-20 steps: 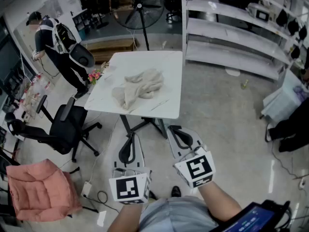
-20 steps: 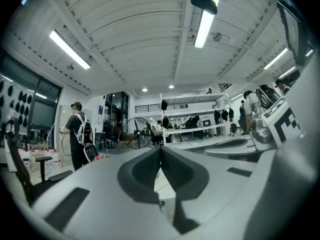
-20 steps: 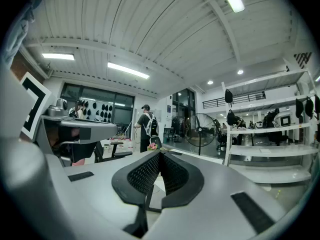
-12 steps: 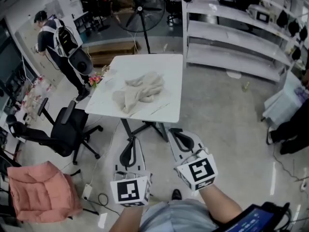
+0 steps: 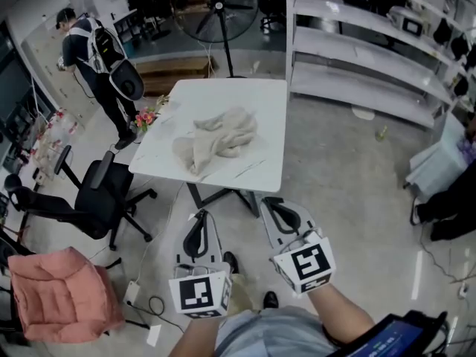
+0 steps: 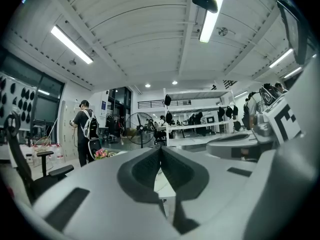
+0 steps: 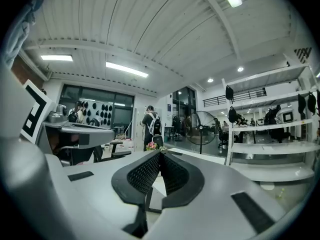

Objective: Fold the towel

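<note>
On the tabletop (image 5: 260,103), mid-surface: towel (image 5: 216,138). Left of it, office chair (image 5: 100,199); behind, fan (image 5: 219,6); right, shelves (image 5: 357,58). Nearside, left tongs (image 5: 200,216) beside right tongs (image 5: 269,201), both short of the tabletop.

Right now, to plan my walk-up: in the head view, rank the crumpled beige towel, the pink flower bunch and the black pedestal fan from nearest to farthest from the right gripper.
1. Crumpled beige towel, on the white table ahead of the right gripper.
2. Pink flower bunch, by table's left edge.
3. Black pedestal fan, beyond the table's far end.
</note>
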Available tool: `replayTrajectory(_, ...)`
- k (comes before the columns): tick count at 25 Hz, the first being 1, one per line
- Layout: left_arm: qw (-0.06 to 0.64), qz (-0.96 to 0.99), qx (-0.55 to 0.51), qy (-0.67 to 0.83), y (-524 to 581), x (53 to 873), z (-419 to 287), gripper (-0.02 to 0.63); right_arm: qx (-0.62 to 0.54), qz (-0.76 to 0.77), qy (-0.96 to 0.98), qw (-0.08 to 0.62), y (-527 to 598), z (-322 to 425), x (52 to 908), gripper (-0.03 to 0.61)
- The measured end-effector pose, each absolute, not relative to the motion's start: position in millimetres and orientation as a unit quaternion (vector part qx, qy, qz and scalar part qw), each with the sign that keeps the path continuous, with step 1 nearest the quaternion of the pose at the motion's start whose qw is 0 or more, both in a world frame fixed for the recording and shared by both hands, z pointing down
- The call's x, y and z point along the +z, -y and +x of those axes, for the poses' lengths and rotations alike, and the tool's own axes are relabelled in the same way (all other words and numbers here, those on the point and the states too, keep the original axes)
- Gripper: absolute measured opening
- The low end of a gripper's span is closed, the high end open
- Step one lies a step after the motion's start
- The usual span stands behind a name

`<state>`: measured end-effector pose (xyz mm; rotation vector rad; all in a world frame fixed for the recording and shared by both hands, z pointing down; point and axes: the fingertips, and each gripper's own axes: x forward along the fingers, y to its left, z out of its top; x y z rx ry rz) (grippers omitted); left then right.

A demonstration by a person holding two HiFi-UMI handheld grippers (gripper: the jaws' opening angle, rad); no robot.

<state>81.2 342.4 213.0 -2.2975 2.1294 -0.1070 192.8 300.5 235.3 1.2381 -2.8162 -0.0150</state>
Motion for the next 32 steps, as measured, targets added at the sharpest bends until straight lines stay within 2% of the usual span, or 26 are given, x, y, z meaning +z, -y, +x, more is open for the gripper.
replayTrajectory(4,-0.007,-0.734,-0.025,-0.678,-315,217,64,0.008,0.007,0.404,0.914,0.041,-273,181,241,0.018)
replayTrajectory(5,-0.010,-0.736,-0.020,-0.676,-306,217,59,0.009,0.016,0.401,0.915,0.044,-265,177,244,0.048)
replayTrajectory(6,-0.013,-0.739,-0.014,-0.673,-296,216,53,0.011,0.021,0.397,0.916,0.046,-255,171,246,0.132)
replayTrajectory(7,-0.017,-0.742,-0.009,-0.670,-285,216,46,0.059,0.019,0.395,0.918,0.043,-244,164,247,0.209)
replayTrajectory(8,-0.019,-0.744,-0.007,-0.667,-273,217,38,0.104,0.015,0.394,0.918,0.042,-232,157,249,0.213)
replayTrajectory(9,-0.019,-0.745,-0.007,-0.667,-261,218,29,0.109,0.012,0.395,0.917,0.043,-219,150,251,0.213)
replayTrajectory(23,-0.022,-0.769,-0.029,-0.639,-111,228,-66,0.110,0.025,0.435,0.897,0.080,-72,74,255,0.195)
replayTrajectory(32,-0.009,-0.785,-0.031,-0.618,-60,226,-98,0.110,-0.003,0.458,0.888,0.052,-25,43,242,0.178)
